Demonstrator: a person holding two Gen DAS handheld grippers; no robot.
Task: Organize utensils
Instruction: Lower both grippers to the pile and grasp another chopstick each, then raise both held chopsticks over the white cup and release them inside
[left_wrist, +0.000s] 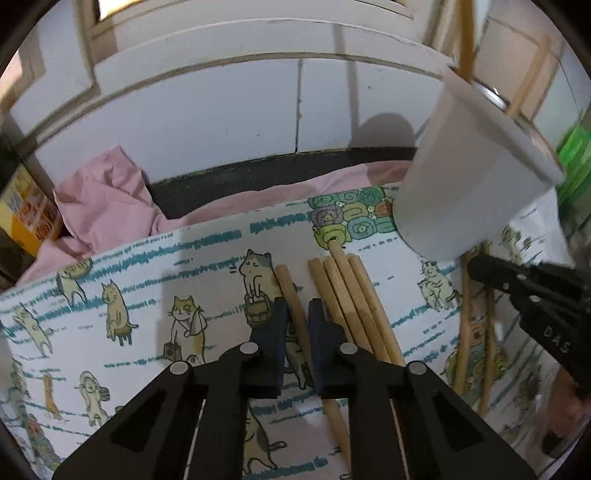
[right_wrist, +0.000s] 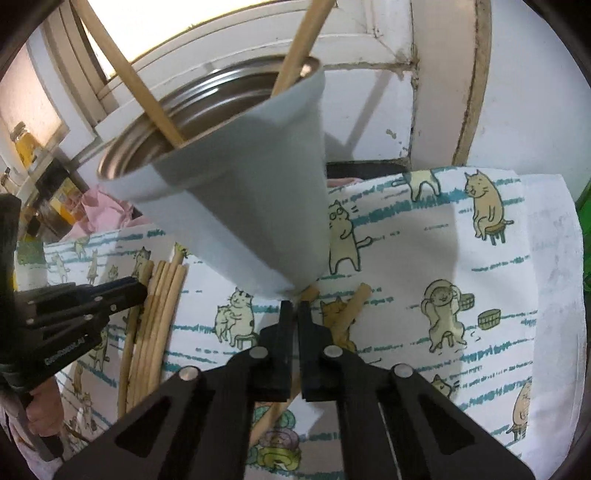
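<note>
Wooden chopstick (left_wrist: 295, 314) lies lengthwise between my left gripper (left_wrist: 297, 310) jaws, pinched, on the cat-print cloth (left_wrist: 147, 280), while my right gripper (right_wrist: 294, 314), pressed together on another chopstick (right_wrist: 275, 410), sits nearer the tilted grey cup (right_wrist: 251, 206).

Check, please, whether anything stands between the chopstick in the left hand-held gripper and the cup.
A bundle of loose chopsticks lies between that chopstick and the cup. The left hand-held gripper is shut on it; above the bundle nothing visible intervenes.
</note>
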